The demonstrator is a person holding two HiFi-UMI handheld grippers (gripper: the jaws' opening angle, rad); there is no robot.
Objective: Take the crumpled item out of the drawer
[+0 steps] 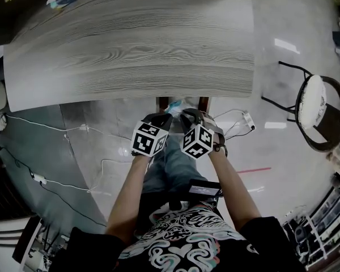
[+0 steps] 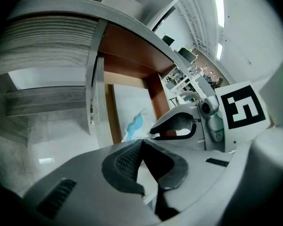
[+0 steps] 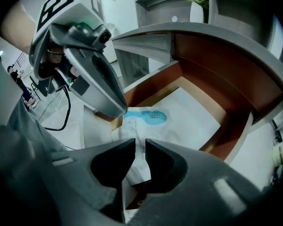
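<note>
crumpled paper [image 3: 137, 136]: white with a blue print. It lies in the front part of the open drawer, in the middle of the right gripper view, and its narrow end runs down to the lower middle of the frame.
right gripper [image 3: 141, 143]: at the lower middle of its own view. Its jaws are almost together and a thin strip of the paper is pinched between them. I think it holds a fold because a crumpled thing offers raised edges that are easy to pinch.
left gripper [image 2: 142, 142]: its jaws meet at the tips and I see nothing between them. In the right gripper view it hangs at the upper left, with its tip just beside the blue end of the paper. It probably waits there as a helper and does not carry anything.
drawer [image 3: 205, 79]: it has brown walls and is pulled out from under the near edge of the table, so both grippers can reach in from above.
liner sheet [image 3: 191, 112]: flat and white, it covers the drawer bottom under the paper. The pinch could take it along if it went too deep.
table [image 1: 130, 44]: its grey wood-grain top fills the upper half of the head view and hides the back of the drawer.
next step: in my judgement the grasp is made, and it remains to lift the paper up and out.
chair [image 1: 316, 109]: at the right edge of the head view, well apart from the work.
cables [image 1: 51, 126]: on the floor at the left of the head view, not involved.
</note>
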